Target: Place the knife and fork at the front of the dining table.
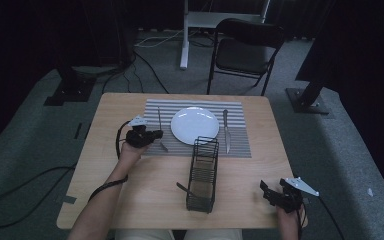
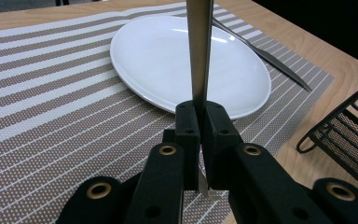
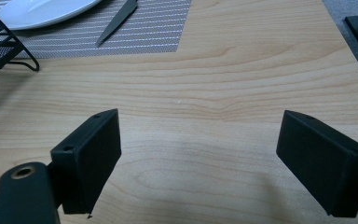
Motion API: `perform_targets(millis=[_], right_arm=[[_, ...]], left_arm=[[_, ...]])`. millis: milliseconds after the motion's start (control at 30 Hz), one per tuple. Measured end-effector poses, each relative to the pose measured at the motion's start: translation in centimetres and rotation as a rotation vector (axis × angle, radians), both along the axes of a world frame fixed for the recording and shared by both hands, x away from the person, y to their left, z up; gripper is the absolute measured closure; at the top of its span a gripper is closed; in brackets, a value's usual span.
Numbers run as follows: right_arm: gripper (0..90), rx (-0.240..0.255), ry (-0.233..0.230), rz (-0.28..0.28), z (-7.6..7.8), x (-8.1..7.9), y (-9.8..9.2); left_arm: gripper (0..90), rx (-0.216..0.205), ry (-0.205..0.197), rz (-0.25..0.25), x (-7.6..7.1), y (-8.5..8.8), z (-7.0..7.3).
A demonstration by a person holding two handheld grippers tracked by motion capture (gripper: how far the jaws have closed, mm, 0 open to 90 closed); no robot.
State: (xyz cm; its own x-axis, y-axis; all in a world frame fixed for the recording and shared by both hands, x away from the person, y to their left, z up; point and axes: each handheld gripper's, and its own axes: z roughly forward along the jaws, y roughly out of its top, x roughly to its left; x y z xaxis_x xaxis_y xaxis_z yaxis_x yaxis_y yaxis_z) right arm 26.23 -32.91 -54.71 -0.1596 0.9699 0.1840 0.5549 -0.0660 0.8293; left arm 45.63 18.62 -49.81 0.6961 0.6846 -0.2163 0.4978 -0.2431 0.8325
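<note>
One fork between tool jaws.

the high view is dim and slightly soft, its edges sinking into near black, while the pale wooden table catches the most light. the round white plate shows a mild sheen in the left gripper view. the right gripper view is evenly lit, with soft shadows under its blurred black jaws.
</note>
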Motion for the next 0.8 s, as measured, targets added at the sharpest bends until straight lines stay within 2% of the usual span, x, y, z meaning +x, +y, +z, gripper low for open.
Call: perform_targets(millis=[100, 167, 200, 333, 367, 433, 567, 667, 767, 800], right_arm=[[13.2, 0.002, -0.003, 0.000, 0.0, 0.0, 0.0], [13.2, 0.007, -0.003, -0.002, 0.0, 0.0, -0.1], [13.2, 0.008, -0.003, -0.002, 0.0, 0.0, -0.1], [13.2, 0.006, -0.002, 0.000, 0.0, 0.0, 0.0], [13.2, 0.008, -0.001, 0.000, 0.0, 0.0, -0.1], [13.2, 0.011, -0.002, 0.000, 0.0, 0.0, -0.1], [13.2, 0.015, -0.003, 0.005, 0.0, 0.0, -0.2], [13.2, 0.012, -0.003, 0.005, 0.0, 0.0, -0.1], [13.2, 0.012, -0.003, 0.005, 0.0, 0.0, -0.1], [13.2, 0.013, -0.002, 0.004, 0.0, 0.0, -0.1]], left_arm=[[86.3, -0.070, 0.040, -0.028, 0.4, 0.5, -0.1], [86.4, -0.091, 0.057, -0.034, 0.7, 0.8, 0.0], [86.4, -0.096, 0.079, -0.052, 1.0, 0.9, 0.0], [86.5, -0.010, 0.108, -0.072, 1.7, 0.9, 0.1], [86.5, -0.001, 0.116, -0.076, 1.9, 0.8, 0.1], [86.5, -0.026, 0.129, -0.076, 2.2, 1.1, 0.0], [86.8, -0.020, 0.136, -0.054, 2.6, 1.2, -0.6], [86.8, -0.029, 0.156, -0.036, 3.1, 1.3, -1.1], [85.9, -0.003, 0.160, -0.021, 3.6, 0.7, -1.2], [85.7, 0.028, 0.159, -0.009, 3.8, 0.2, -1.2]])
